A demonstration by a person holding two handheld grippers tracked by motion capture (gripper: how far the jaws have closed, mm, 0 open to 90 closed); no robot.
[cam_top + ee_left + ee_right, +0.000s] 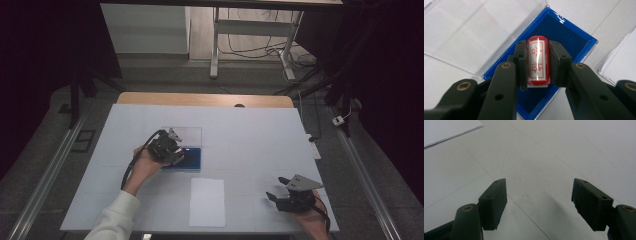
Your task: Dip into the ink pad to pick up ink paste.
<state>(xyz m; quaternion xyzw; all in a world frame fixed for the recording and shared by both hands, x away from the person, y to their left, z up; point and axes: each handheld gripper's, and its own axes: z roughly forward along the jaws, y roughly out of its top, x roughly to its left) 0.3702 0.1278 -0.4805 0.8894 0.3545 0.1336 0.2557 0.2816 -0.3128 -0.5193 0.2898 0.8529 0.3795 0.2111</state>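
Setting, high view: A dim room with desk legs and loose cables on the floor behind; a pale table (250, 145) runs forward from you, wood edge showing at its far side.

High view, your left: Your left gripper (175, 148) hangs over the blue ink pad (192, 159), whose clear lid (190, 134) lies open flat on the far side of the tray.

High view, paper: A white sheet (207, 201) lies near the table's near edge, just toward you and slightly right of the pad, short edge facing you.

High view, your right: Your right gripper (279, 189) rests low at the near right, well apart from pad and sheet. The left hand is plainly the nearer to both.

Left gripper view, grip: Your left gripper (538, 62) is clamped on the red stamp (537, 61), one jaw on each long side.

Left gripper view, axis: The stamp's long axis runs along the jaws, pointing away from the camera; its labelled side with red characters faces up at the lens.

Left gripper view, what lies under: The ink pad (564, 35) sits directly below and beyond the stamp's far end. Whether that end touches the felt cannot be told. The lid (474, 32) spreads to the left; the sheet's (621, 60) corner edges in at right.

Right gripper view: Your right gripper (539, 202) stands with jaws wide apart and nothing between them, over bare table (564, 155). The sheet's (446, 128) corner shows far off at upper left.

Judgement, the turn: The coming move likely hinges on the sheet lying toward you from the pad, so the stamp would travel back and slightly right.
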